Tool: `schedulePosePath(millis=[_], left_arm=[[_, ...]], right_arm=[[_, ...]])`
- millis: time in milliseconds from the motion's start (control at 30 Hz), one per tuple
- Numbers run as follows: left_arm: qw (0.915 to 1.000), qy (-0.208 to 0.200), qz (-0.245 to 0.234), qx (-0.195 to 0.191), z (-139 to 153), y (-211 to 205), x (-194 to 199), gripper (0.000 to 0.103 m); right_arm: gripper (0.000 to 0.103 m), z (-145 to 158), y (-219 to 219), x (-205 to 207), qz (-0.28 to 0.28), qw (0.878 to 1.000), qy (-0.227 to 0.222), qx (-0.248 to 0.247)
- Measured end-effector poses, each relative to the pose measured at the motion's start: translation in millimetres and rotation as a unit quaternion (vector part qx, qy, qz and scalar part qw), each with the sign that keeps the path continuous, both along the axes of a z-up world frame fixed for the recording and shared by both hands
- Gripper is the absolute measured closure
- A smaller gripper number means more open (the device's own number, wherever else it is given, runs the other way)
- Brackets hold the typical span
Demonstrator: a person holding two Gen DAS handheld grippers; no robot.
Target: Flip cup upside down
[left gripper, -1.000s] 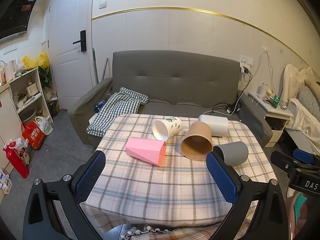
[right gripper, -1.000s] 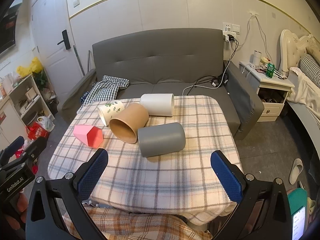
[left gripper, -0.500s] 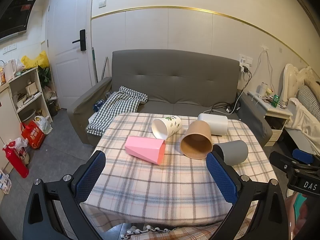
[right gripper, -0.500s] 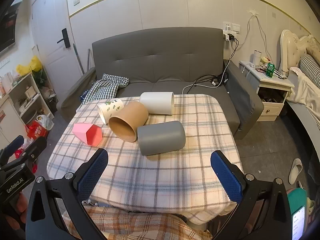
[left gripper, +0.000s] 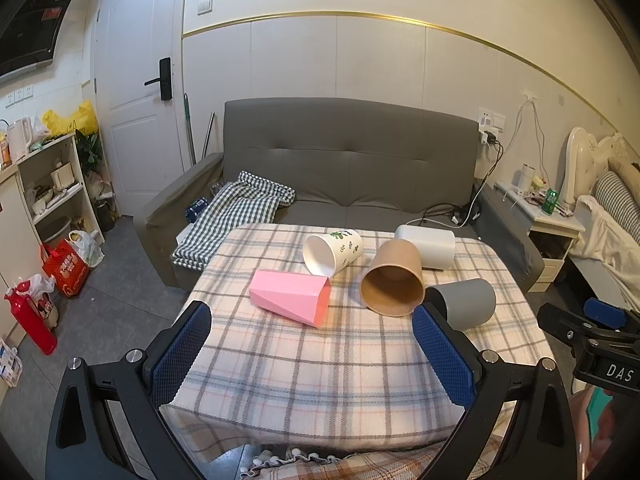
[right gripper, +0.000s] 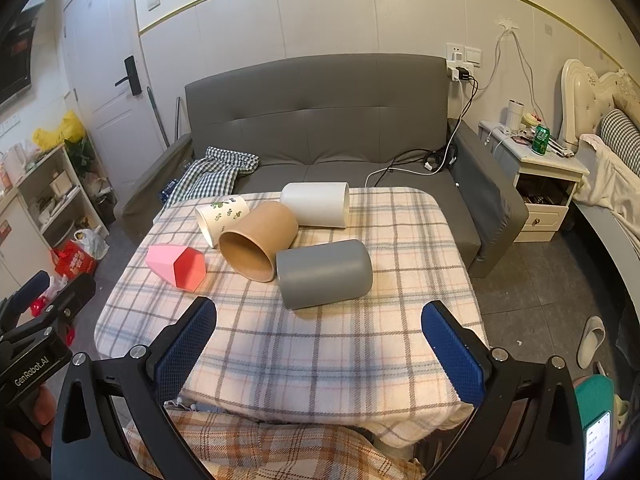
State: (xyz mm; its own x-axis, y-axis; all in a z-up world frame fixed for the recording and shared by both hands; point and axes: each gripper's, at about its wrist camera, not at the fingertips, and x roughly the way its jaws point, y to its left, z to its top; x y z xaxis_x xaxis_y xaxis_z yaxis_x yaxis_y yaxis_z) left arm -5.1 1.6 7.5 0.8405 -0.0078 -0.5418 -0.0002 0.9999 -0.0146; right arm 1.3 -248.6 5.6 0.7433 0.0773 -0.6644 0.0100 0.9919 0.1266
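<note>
Both views: cups on table sit slightly higher in frame toward 12 o'clock than before, marginally farther; arrangement itself unaltered.

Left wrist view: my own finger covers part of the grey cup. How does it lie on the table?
Observer: The grey cup lies on its side on the checked tablecloth, and its whole barrel is in view.
Operator: Is the right gripper holding something?
Observer: No. The right gripper is open and empty, short of the grey cup.
Operator: Which end of the pink cup faces that side?
Observer: The pink cup turns its wide, angular end toward the right wrist camera.
</note>
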Motion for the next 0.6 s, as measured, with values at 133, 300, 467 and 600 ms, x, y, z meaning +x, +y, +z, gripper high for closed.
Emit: schedulePosePath(millis=[133,300,467,600], left_arm=[[1.0,0.0,0.0,0.0,-0.9,-0.5,-0.4,0.0],[1.0,0.0,0.0,0.0,-0.9,-0.5,-0.3,0.0],[1.0,0.003,-0.003,0.002,-3.3,-2.4,-1.4,0.0],[0.9999,0.006,-0.014,0.006,-11.3,-10.3,-3.7,0.0]], right_arm=[[0.0,-1.4,0.4,-0.1,0.0,1.0,0.0,0.0],[0.0,-1.3,0.6,-0.1,0.0,1.0,0.001,0.0],[0.0,-0.9,0.3,0.4,0.0,1.0,0.001,0.0],[0.0,-3.1,0.6,-0.2,-0.001,1.0,0.003,0.0]])
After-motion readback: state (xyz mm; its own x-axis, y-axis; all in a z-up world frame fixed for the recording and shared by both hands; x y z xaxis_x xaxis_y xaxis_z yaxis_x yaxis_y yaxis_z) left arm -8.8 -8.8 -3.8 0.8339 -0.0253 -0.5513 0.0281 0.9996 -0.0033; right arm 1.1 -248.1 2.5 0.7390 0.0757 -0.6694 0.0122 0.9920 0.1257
